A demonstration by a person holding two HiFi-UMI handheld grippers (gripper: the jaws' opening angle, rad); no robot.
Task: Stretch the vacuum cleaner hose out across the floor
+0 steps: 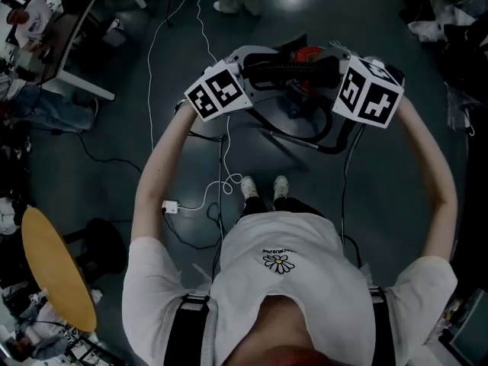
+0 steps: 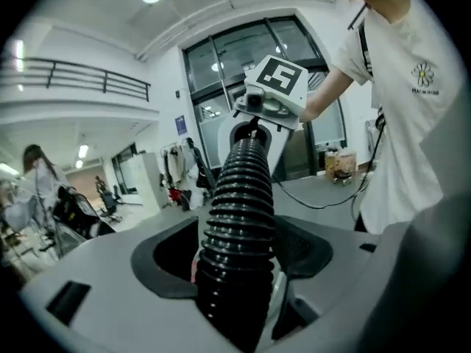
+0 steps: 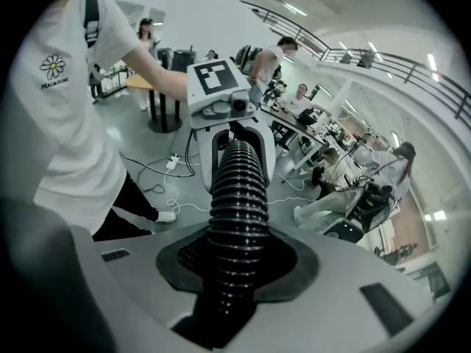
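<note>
One ribbed black hose (image 1: 293,71): right gripper (image 3: 235,274) clamped, left gripper (image 2: 239,271) loose.

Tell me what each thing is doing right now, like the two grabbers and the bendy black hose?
left gripper, open, with the hose between its jaws but not squeezed
right gripper, shut on the hose
hose, held up in the air, a short stretch spanning the two grippers, not laid out yet
vacuum cleaner, standing below the grippers, mostly hidden
white cable, lying loose in loops
</note>
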